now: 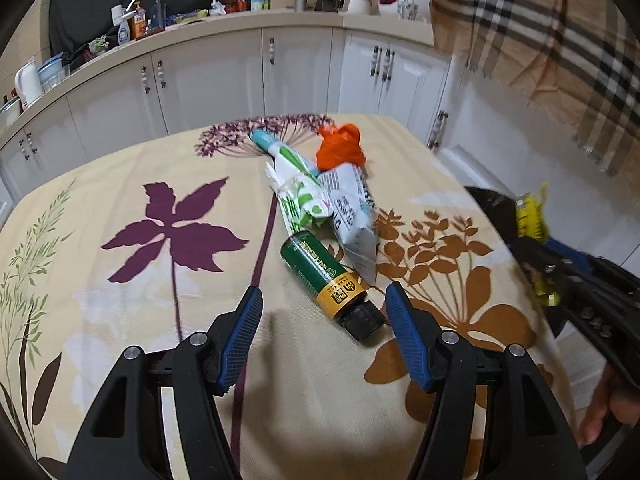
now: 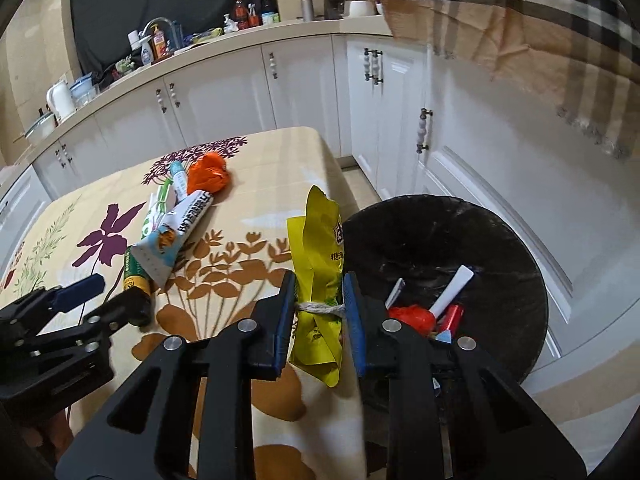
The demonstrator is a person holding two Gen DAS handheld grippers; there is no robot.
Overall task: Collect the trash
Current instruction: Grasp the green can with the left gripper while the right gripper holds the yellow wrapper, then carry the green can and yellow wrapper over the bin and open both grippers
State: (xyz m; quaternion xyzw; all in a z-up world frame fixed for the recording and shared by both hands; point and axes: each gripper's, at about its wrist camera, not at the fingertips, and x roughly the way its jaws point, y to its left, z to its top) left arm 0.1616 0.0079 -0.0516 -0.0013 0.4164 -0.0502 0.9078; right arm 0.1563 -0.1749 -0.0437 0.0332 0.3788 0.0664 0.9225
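Observation:
My right gripper [image 2: 319,309] is shut on a yellow-green snack wrapper [image 2: 318,248] tied with string, held over the table's right edge beside the black bin [image 2: 500,240]. The same gripper and wrapper [image 1: 530,216] show at the right in the left wrist view. My left gripper [image 1: 323,305] stands open just above the table, its blue fingers on either side of the cap of a green bottle with a yellow band [image 1: 325,273]. Past the bottle lie a grey-white pouch [image 1: 352,208], a green-white wrapper [image 1: 298,192], a toothpaste-like tube [image 1: 266,142] and a crumpled orange bag [image 1: 340,146].
The table wears a beige floral cloth [image 1: 120,300]. The bin [image 2: 440,304] holds red scraps and a white stick. White cabinets [image 1: 208,80] and a cluttered counter run behind. A checked cloth [image 1: 560,40] hangs at the upper right. A hand [image 1: 608,408] shows at the right edge.

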